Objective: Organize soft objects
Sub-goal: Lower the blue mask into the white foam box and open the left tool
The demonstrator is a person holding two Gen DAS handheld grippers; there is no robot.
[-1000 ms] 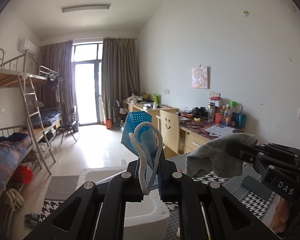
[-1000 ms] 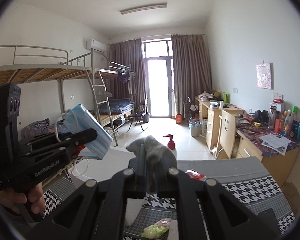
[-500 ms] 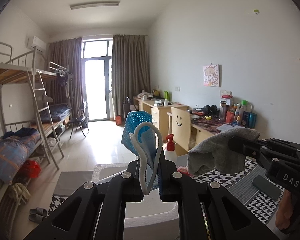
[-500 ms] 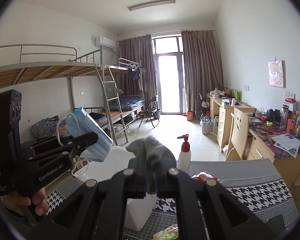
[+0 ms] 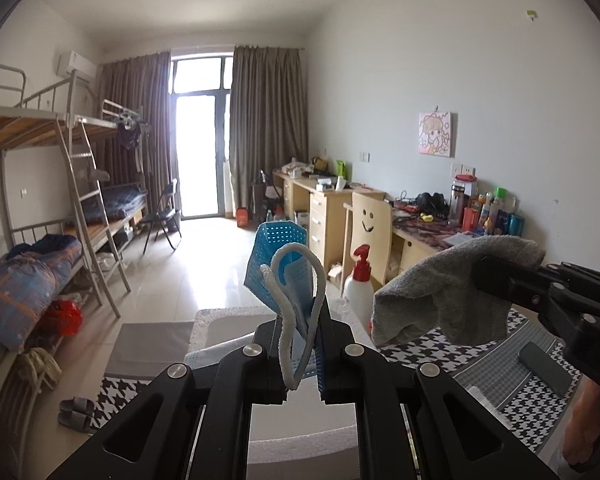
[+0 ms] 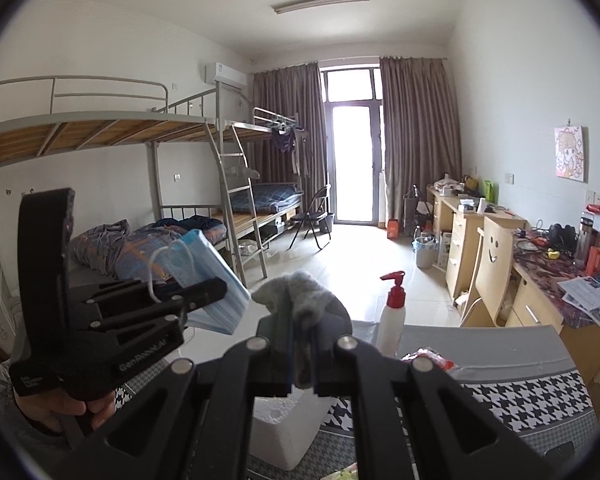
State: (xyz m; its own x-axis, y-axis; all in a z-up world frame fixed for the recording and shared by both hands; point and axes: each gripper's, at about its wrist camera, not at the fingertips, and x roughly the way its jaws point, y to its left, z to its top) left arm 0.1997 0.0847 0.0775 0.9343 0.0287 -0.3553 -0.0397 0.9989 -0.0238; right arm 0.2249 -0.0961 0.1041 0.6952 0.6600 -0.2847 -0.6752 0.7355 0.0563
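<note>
My left gripper (image 5: 300,332) is shut on a blue face mask (image 5: 284,272), whose white ear loop curls out above the jaws. In the right wrist view the same mask (image 6: 208,280) sticks up from the left gripper (image 6: 216,292) at the left, held in a person's hand. My right gripper (image 6: 300,336) is shut on a grey sock (image 6: 304,300), which bunches above the jaws. From the left wrist view the sock (image 5: 448,292) droops from the right gripper (image 5: 496,276) at the right. Both grippers hang side by side over a white foam box (image 5: 228,328).
The foam box (image 6: 288,432) stands on a table with a houndstooth cloth (image 6: 520,396). A white spray bottle with a red pump (image 6: 392,320) stands beyond it, a red packet (image 6: 432,358) beside it. A dark phone (image 5: 544,368) lies at the right. Bunk beds and desks line the room.
Both grippers have moved across the table, still holding the mask and the sock. The spray bottle has come into the left wrist view, and the foam box now lies closer under the jaws.
</note>
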